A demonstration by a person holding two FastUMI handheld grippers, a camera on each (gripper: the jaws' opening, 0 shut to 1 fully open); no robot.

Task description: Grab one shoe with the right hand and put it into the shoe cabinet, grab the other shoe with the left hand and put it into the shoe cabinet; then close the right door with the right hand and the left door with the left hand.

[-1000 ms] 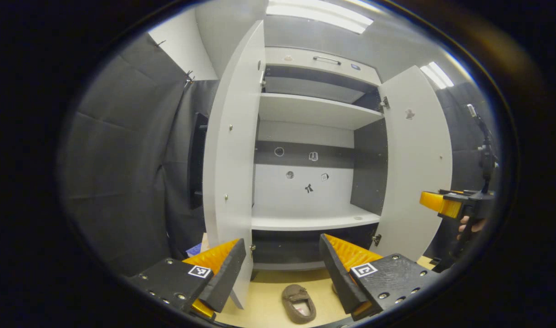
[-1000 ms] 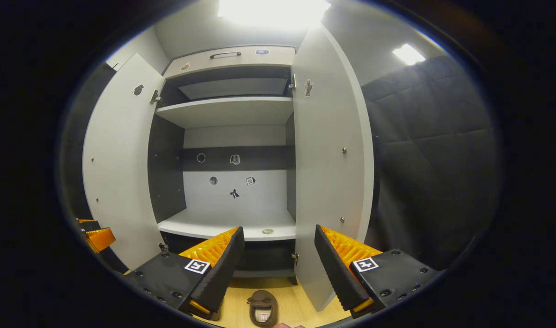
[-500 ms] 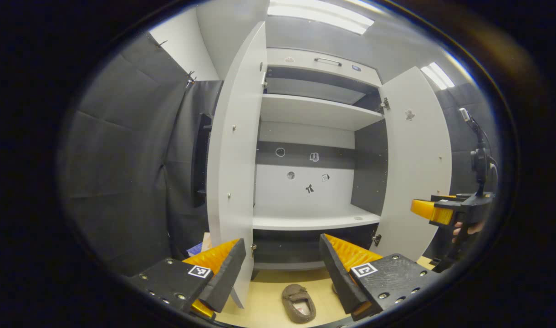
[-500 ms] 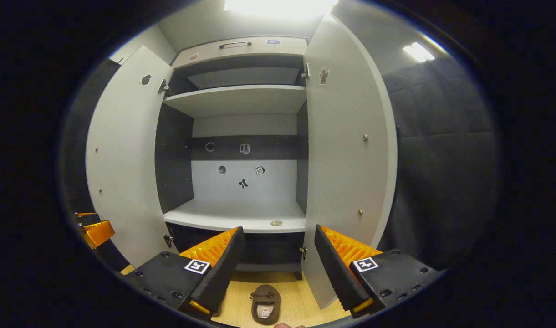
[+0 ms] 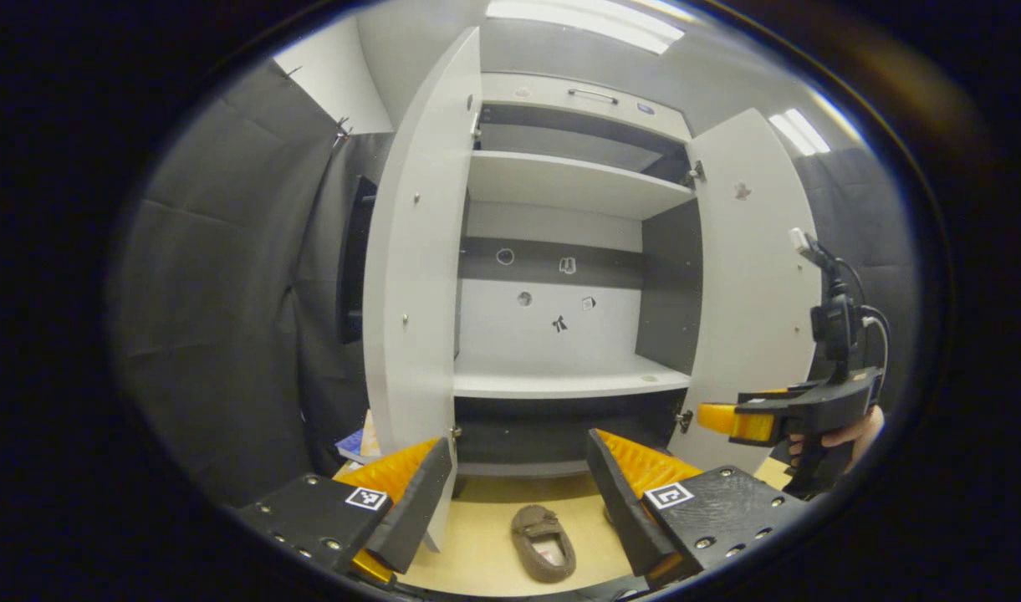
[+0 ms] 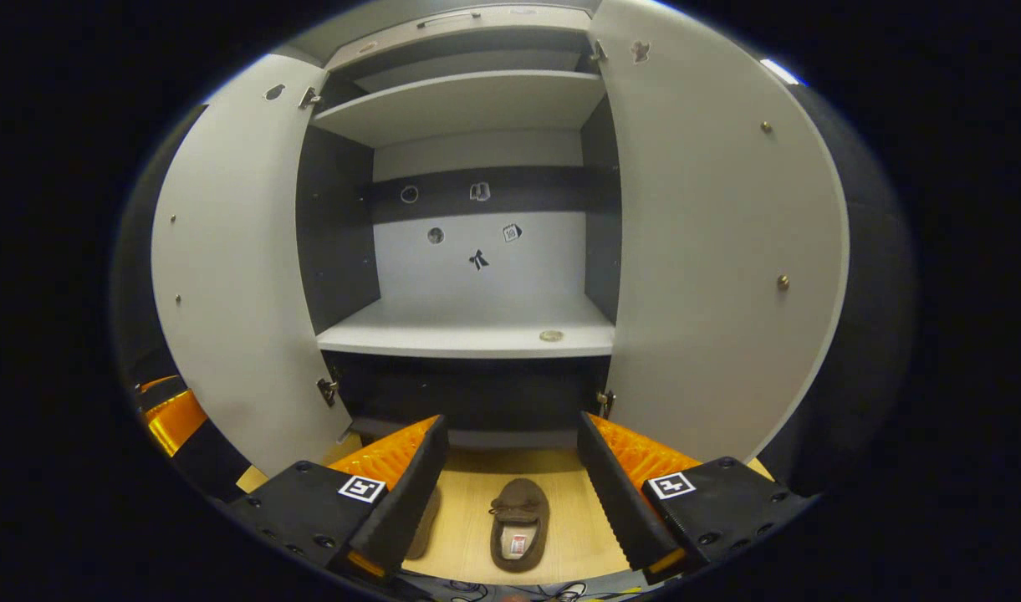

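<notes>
Hovering over the floor in front of the shoe cabinet (image 6: 468,334), the right gripper (image 6: 510,493) has its jaws spread wide with nothing between them, and a brown loafer (image 6: 518,524) lies on the wooden floor (image 6: 577,535) right in the gap between the fingers, toe pointing at the cabinet. Looks to me like it's lined up for the first grab. A second shoe (image 6: 426,522) peeks out just behind the gripper's own left finger, mostly hidden, so I can't say much about it.

From the left gripper view, the left gripper (image 5: 518,493) is also wide open and empty, held back a bit, probably waiting its turn. The same view catches a loafer (image 5: 543,542) on the floor and the right gripper off to the side with a hand (image 5: 844,435) on its grip.

Both doors, left door (image 6: 234,276) and right door (image 6: 719,251), stand swung out, so the lower shelf (image 6: 443,339) is reachable. Nothing blocks the way in except a small round thing (image 6: 551,335) near the shelf's front edge. Some books or papers (image 5: 355,443) sit behind the left door.
</notes>
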